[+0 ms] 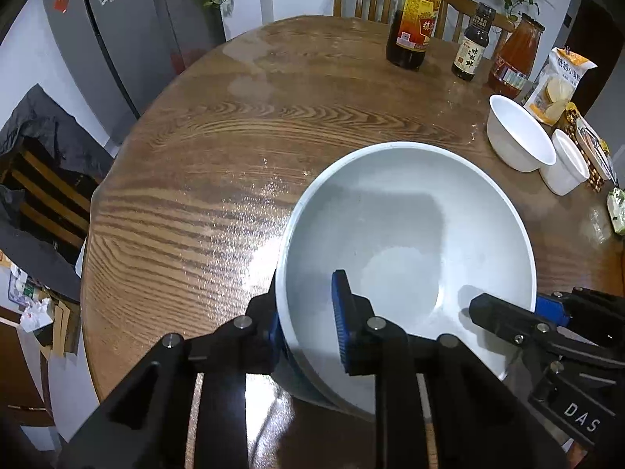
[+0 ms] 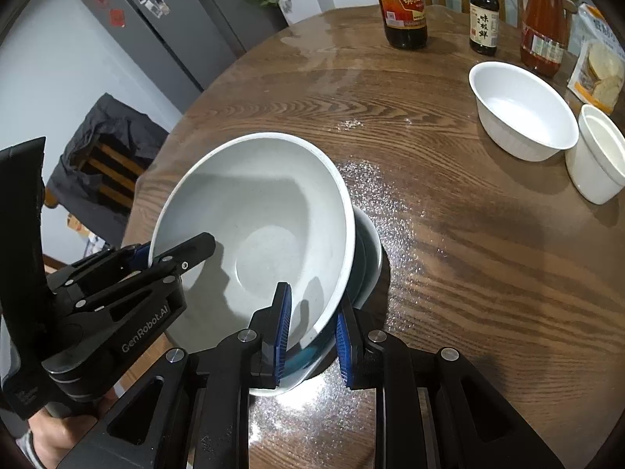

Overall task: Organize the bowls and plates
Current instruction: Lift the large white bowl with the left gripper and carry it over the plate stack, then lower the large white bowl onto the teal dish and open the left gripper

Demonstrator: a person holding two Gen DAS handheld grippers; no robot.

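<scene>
Big grey bowl [image 2: 254, 234] sits tilted, nested in a second bowl [image 2: 369, 258] with a teal inner wall, near the table's close edge. In the left wrist view the same grey bowl [image 1: 406, 242] fills the lower right.

My right gripper [image 2: 312, 336] straddles the near rim of the stack: one blue pad inside the grey bowl, the other outside against the lower bowl's wall. Jaws narrow, clamped on both rims together as far as I can see.

My left gripper [image 1: 308, 328] straddles the grey bowl's left rim, one blue pad [image 1: 343, 320] inside, the other finger outside, mostly hidden by the wall. Narrow gap; I cannot tell whether the pads press on the rim or stand just off it.

Each gripper shows in the other's view, on opposite sides of the bowl.

Round wooden table [image 1: 218, 164], wet sheen and speckles on it. Far right: white ribbed bowl [image 2: 523, 111], touching or just beside a white ramekin [image 2: 597, 156]. Behind them: large dark sauce bottle [image 2: 404, 4], small soy bottle [image 2: 484, 19], red sauce jar [image 2: 545, 35], snack bag [image 2: 599, 74]. Grey fridge [image 2: 156, 27] past the table at left, with photos stuck on.
</scene>
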